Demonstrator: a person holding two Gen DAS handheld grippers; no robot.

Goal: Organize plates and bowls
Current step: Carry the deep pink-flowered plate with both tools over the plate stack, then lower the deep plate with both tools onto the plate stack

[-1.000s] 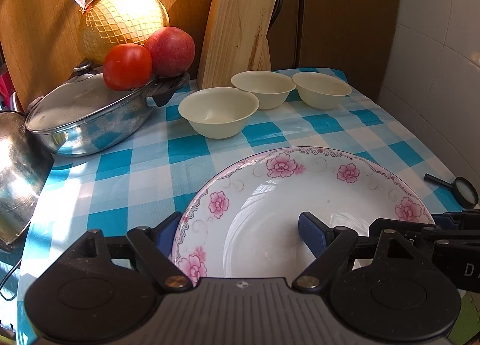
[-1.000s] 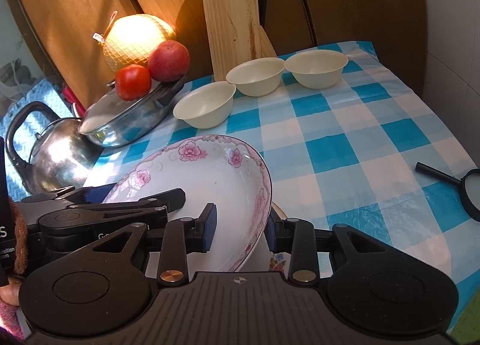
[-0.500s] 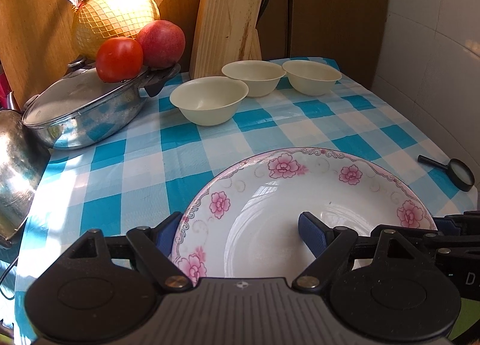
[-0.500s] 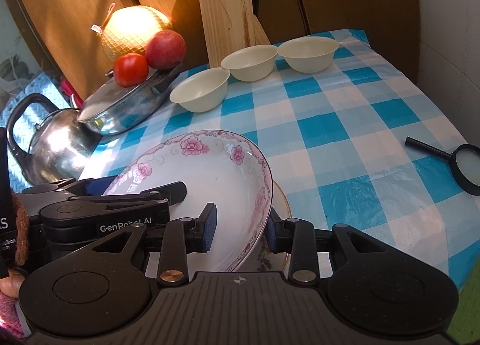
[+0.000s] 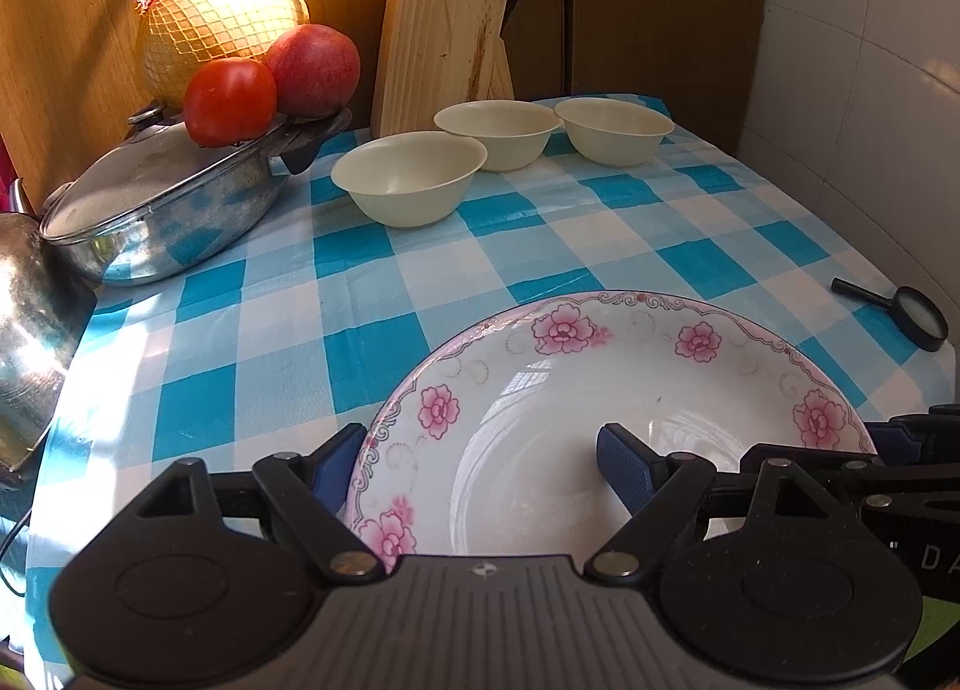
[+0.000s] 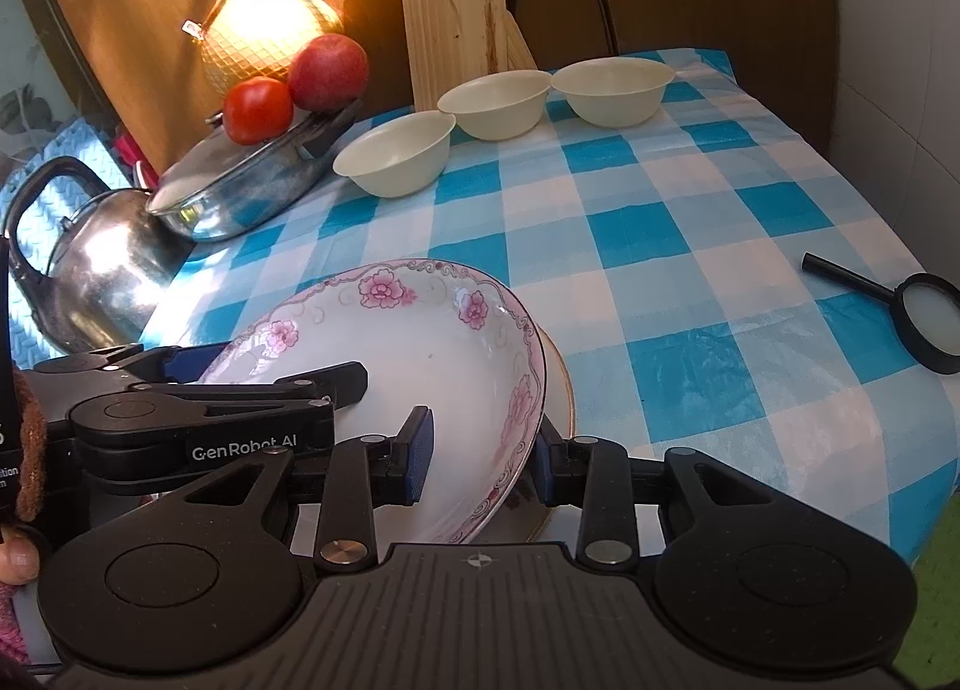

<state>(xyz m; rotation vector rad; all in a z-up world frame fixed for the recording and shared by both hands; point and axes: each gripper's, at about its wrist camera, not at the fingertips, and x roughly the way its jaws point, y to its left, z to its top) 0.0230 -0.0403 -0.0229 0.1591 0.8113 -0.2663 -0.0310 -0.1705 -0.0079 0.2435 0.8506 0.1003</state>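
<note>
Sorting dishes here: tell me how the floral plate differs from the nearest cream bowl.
The floral plate is wide, shallow and pink-flowered; the nearest cream bowl is smaller, deeper and plain. The plate sits tilted between both hand-held grippers' fingers; the bowl stands level and untouched on the checked tablecloth. Both are upright and empty.

Sunlit wooden panels [image 5: 72, 30] behind a blue-checked tablecloth [image 5: 540, 246]; white tiled wall [image 5: 870, 60] at right.
</note>
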